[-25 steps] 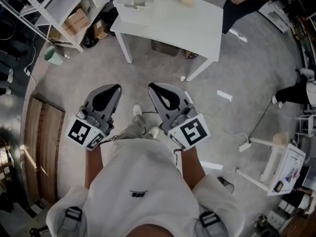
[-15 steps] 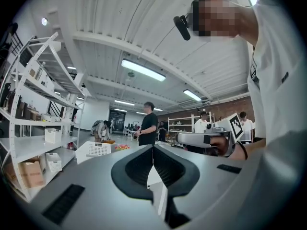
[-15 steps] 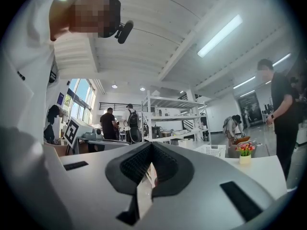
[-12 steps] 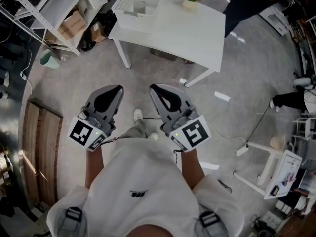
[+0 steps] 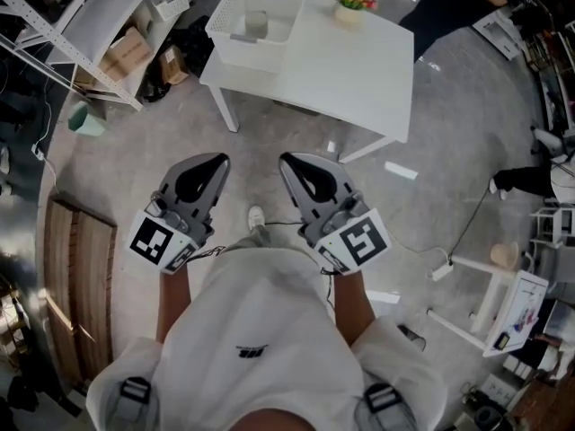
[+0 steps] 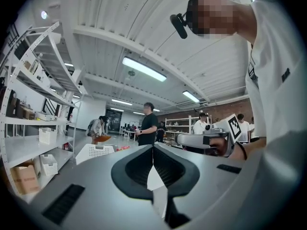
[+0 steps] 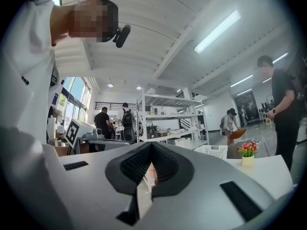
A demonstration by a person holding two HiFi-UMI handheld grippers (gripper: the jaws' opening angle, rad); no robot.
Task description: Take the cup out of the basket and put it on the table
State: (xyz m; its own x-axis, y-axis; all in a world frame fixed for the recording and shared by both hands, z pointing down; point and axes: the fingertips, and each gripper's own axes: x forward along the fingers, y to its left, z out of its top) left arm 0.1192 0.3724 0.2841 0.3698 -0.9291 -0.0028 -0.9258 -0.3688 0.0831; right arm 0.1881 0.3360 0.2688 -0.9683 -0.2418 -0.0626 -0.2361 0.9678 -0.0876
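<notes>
Holding the left gripper (image 5: 218, 158) and the right gripper (image 5: 286, 158) side by side at waist height, both pointed level toward the white table (image 5: 359, 70). Pressed together on the left, with nothing pinched between the jaws. Closed tight on the right as well, and just as empty.

Well apart from the cup (image 5: 256, 22), which stands inside the white basket (image 5: 232, 48) on the table's far left corner, beyond a stretch of grey floor (image 5: 269, 124). Probably upright, though too small in the head view to say for certain. Roughly in line with the gap between the two grippers. Touching neither.

Looking along the left gripper's jaws (image 6: 153, 147): only the basket's perforated wall (image 6: 96, 151) past the closed tips, the cup itself hidden. Looking along the right gripper's jaws (image 7: 151, 148): the basket's rim (image 7: 211, 150) again, beside a small pot of flowers (image 7: 248, 153) on the tabletop (image 7: 268, 169). Beyond the table, a person in dark clothes (image 5: 454, 3).
</notes>
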